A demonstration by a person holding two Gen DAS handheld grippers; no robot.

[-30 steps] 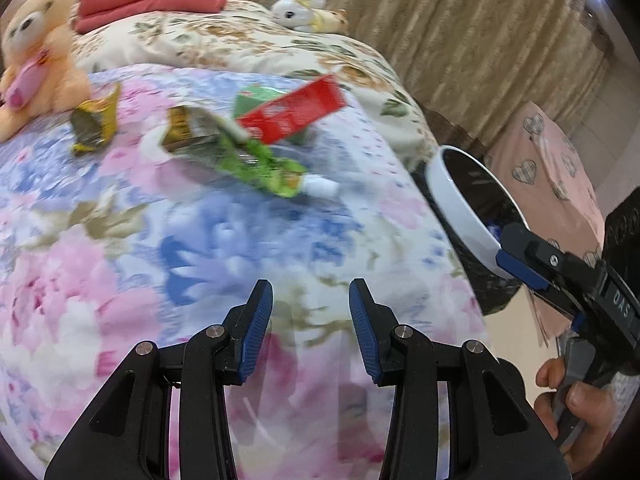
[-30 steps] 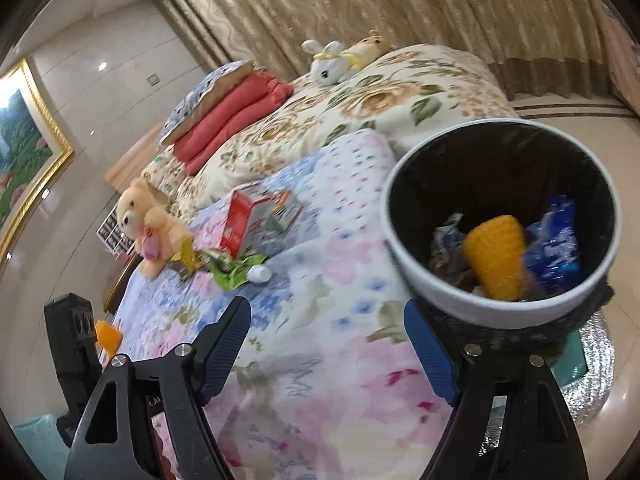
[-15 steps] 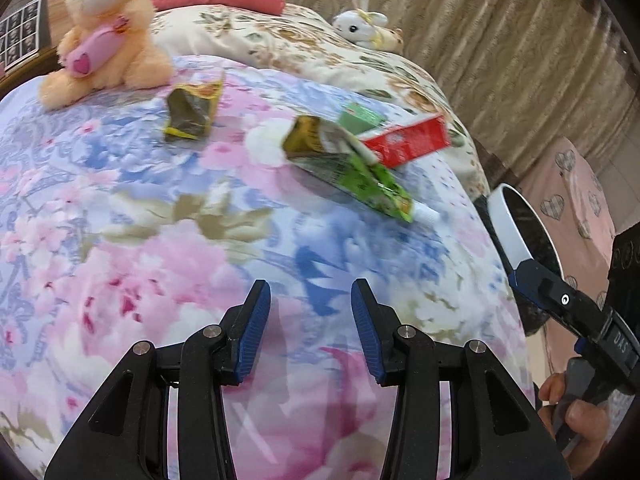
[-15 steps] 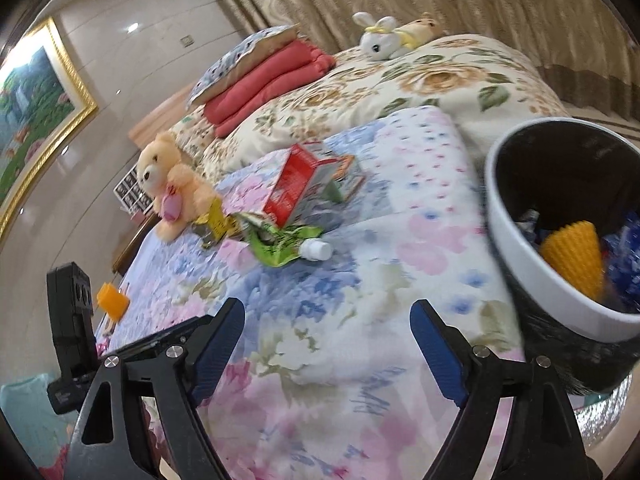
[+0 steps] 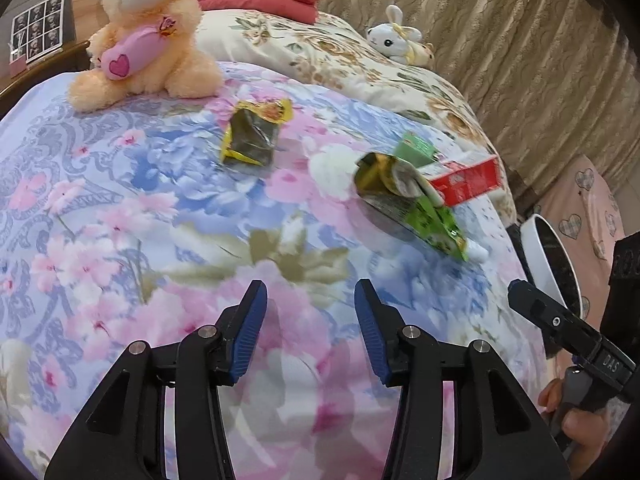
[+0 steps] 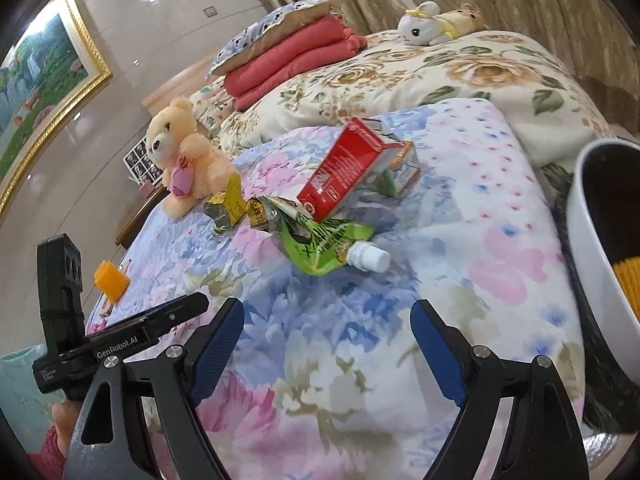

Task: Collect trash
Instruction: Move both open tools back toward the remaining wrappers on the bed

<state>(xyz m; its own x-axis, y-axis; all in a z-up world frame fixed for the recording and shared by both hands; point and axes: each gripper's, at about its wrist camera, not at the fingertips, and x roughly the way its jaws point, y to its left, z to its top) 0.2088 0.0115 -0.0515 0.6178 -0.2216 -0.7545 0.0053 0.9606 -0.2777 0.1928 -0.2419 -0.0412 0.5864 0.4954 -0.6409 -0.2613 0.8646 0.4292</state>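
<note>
Trash lies on the floral bedspread: a yellow crumpled wrapper (image 5: 253,135) (image 6: 229,205), a green spouted pouch with a white cap (image 5: 416,208) (image 6: 326,243) and a red carton (image 5: 468,180) (image 6: 352,166) leaning over it. The white-rimmed black trash bin (image 5: 550,260) (image 6: 596,264) stands beside the bed at right, with a yellow item inside. My left gripper (image 5: 308,316) is open and empty above the bedspread, short of the trash. My right gripper (image 6: 328,336) is open wide and empty, short of the pouch.
A peach teddy bear (image 5: 148,28) sits at the far left behind the wrapper. A white bunny toy (image 5: 394,42) and red folded blankets (image 6: 288,56) lie further back. Curtains hang behind the bed. A pink heart-patterned cloth (image 5: 588,208) is past the bin.
Both grippers have swung left, away from the bin and toward the trash on the bed. The bin has slid to the right edge of both views. Both stay open.
</note>
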